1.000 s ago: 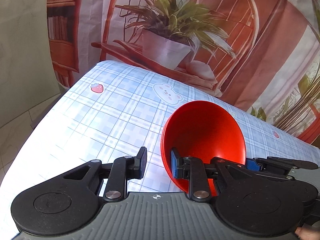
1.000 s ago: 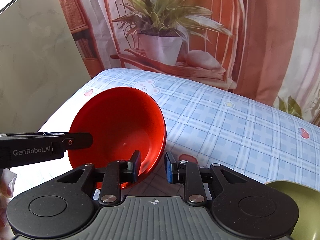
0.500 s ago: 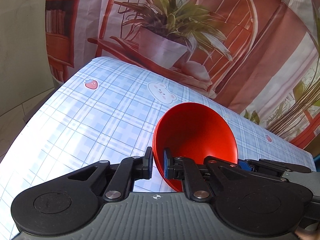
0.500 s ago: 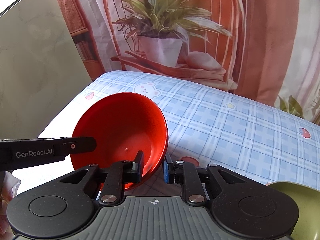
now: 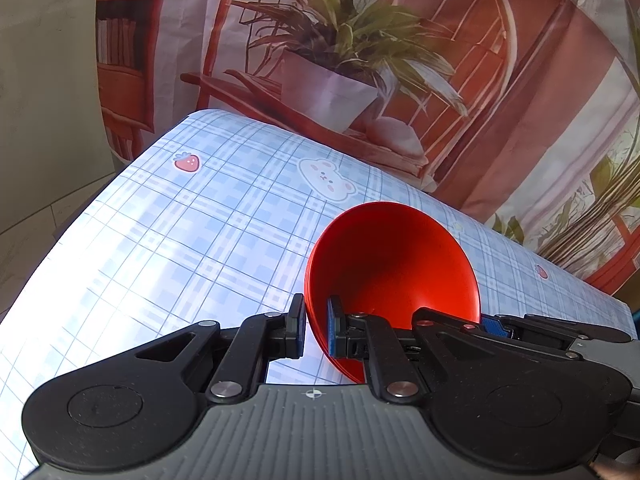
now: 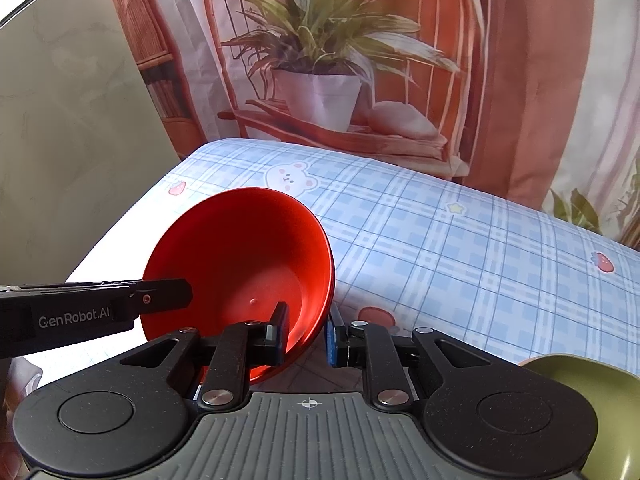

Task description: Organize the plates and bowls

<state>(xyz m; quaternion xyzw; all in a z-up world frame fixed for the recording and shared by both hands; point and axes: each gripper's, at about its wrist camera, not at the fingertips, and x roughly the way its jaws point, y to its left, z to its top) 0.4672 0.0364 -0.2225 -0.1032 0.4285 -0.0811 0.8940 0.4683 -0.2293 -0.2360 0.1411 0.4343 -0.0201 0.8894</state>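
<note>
A red bowl [image 5: 392, 264] is held tilted above the blue checked tablecloth [image 5: 180, 248]. My left gripper [image 5: 316, 330] is shut on its near rim, one finger inside and one outside. In the right wrist view the same red bowl [image 6: 240, 256] is pinched at its right rim by my right gripper [image 6: 306, 336], whose jaws have a slightly wider gap. The left gripper's fingers [image 6: 160, 300] reach onto the bowl's left rim there. The right gripper's fingers [image 5: 520, 326] show behind the bowl in the left wrist view.
An olive green bowl [image 6: 592, 384] sits at the lower right of the right wrist view. A printed backdrop with a potted plant [image 5: 344, 60] hangs behind the table. The table's left edge [image 5: 80, 216] drops to the floor.
My left gripper closed from open onto the bowl's rim. The bowl has risen a little and tilted, held by both grippers.
</note>
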